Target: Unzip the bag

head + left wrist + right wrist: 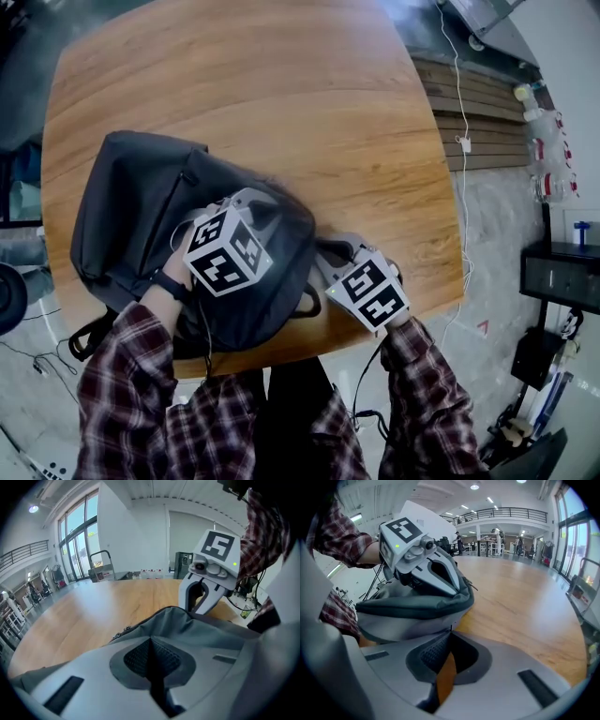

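A rounded, warm-brown wooden worktop (pixel 281 84) fills most of the head view. Around it is a pale speckled floor. A thin white cable (pixel 459 94) runs down past the worktop's 2 o'clock edge, crossing a slatted wooden platform (pixel 478 103), and a black cabinet (pixel 562 277) stands at 3 o'clock. The gripper views show a large, bright hall with tall glazed windows (pixel 77 545) and a railed mezzanine (pixel 506 513) under ceiling lights.

A dark grey fabric backpack (pixel 141 206) lies on the worktop at about 7 o'clock and reaches the near edge. Nothing of its inside shows. Two small metal zip pulls (pixel 125 630) sit on its seam, at 10 o'clock from the left tool (pixel 151 641). That tool rests on top of the backpack, its tips closed together on a raised ridge of fabric.

The right tool (pixel 449 634) sits at the backpack's 3 o'clock edge. Its tips are pinched on a thin dark tab coming off the backpack's rim, and bare wood shows below them.
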### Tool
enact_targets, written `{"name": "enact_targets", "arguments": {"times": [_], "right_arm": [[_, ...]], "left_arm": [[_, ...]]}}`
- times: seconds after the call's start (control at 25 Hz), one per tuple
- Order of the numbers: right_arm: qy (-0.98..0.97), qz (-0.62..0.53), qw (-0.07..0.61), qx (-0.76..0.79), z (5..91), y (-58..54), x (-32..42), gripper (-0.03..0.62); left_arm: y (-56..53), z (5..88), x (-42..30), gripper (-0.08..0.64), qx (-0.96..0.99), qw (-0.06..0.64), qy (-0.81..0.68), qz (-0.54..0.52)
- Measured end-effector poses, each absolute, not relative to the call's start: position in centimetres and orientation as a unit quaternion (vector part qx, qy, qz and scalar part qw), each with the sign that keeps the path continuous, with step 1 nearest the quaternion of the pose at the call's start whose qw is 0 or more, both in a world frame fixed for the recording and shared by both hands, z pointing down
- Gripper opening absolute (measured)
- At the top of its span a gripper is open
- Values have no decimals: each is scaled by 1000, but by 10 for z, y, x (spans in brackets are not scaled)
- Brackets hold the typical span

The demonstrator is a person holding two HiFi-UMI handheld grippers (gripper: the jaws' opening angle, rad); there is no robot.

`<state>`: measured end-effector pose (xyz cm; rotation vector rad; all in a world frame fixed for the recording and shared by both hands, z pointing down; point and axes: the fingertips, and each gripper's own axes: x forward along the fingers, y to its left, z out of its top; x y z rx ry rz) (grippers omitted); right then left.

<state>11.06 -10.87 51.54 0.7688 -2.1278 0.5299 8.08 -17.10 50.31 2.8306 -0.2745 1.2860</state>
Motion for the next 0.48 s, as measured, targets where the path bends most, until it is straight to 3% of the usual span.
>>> {"name": "enact_targets", "arguments": {"times": [0.48], "right_arm": [[-843,289,319,323,494,-28,77,12]], "left_arm": [[-222,506,78,8,893,11,-164,420]]}}
